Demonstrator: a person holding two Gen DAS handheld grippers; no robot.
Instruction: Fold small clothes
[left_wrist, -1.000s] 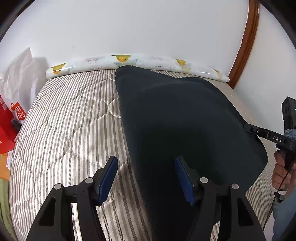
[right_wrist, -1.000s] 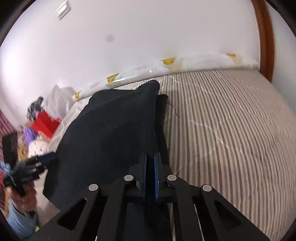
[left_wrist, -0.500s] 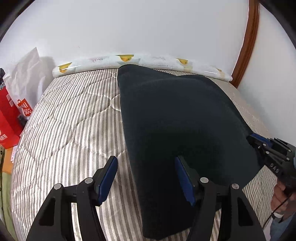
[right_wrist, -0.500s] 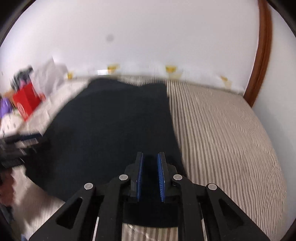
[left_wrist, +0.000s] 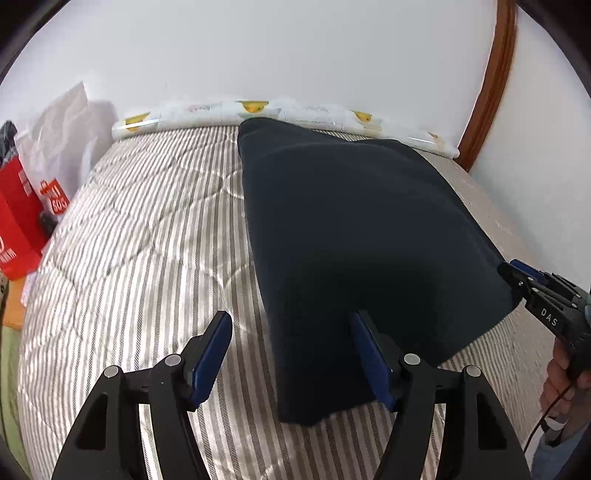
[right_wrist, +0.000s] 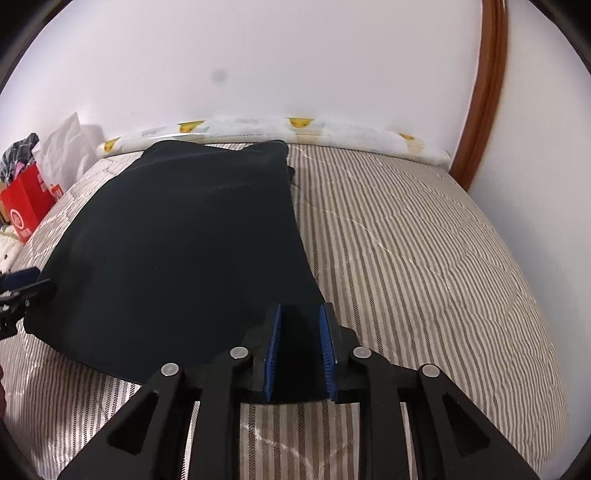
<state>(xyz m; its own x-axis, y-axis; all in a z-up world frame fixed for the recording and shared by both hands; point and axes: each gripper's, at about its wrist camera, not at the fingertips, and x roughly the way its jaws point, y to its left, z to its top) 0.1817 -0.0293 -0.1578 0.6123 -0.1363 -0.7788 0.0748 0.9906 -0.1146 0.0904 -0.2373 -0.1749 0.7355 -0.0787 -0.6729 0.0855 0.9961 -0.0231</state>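
- The right hand-held gripper (right_wrist: 299, 350) has just been opening: its blue pads now stand a little apart, with the near right corner of the dark garment (right_wrist: 177, 236) lying between them. The pads seem clear of the cloth, though dark fabric against black fingers makes that hard to be sure of.
- The left hand-held gripper (left_wrist: 291, 354) has its jaws wide apart and holds nothing; the garment's near left corner lies between and just under them, the right pad over the cloth, the left pad over bare striped bed cover (left_wrist: 140, 236).
- The garment lies flat on the bed, its long axis running away from both grippers toward the patterned bolster (left_wrist: 303, 110) at the wall.
- Each gripper sits at one near corner, so neither is clearly nearer. The next fold probably turns on taking these near corners and carrying them along that long axis toward the far edge.
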